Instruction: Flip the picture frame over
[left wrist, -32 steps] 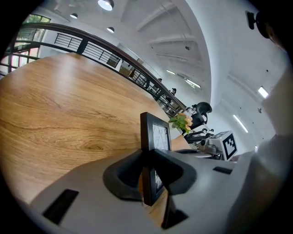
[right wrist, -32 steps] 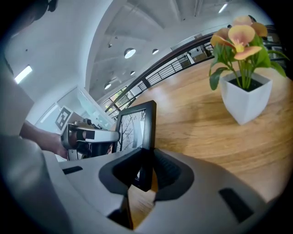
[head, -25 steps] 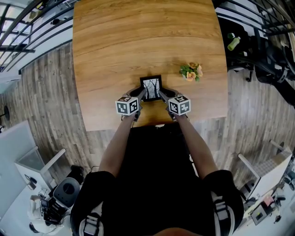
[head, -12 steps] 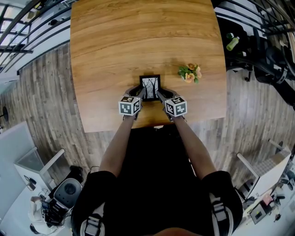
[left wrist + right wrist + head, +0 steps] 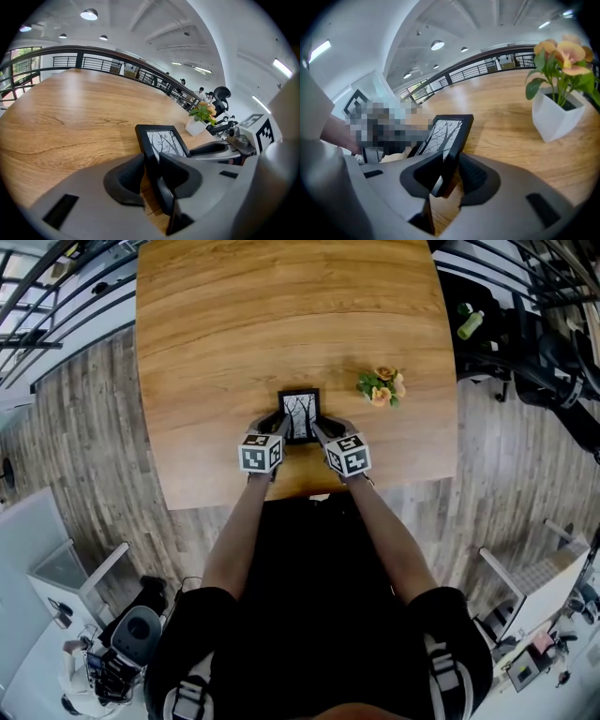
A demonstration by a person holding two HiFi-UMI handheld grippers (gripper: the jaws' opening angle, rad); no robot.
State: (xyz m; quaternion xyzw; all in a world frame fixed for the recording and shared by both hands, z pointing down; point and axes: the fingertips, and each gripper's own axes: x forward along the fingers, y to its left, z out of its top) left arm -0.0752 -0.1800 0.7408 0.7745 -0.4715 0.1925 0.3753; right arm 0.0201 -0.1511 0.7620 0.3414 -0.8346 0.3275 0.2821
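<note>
1. Black rectangular picture frame (image 5: 299, 415), print up by the wooden table's (image 5: 234, 324) near edge, gripped at its sides by left gripper (image 5: 280, 424) and right gripper (image 5: 317, 428).
2. Right jaws have just been opening; frame may slip mid-flip.

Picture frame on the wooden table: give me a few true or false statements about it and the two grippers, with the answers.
1. The picture frame shows its back to the head view. False: its tree print faces up.
2. The left gripper holds the frame's left edge. True.
3. The right gripper is clear of the frame. False: the frame's right edge sits between its jaws with the pads on it, though they have just been opening slightly.
4. A potted flower stands on the table to the frame's right. True.
</note>
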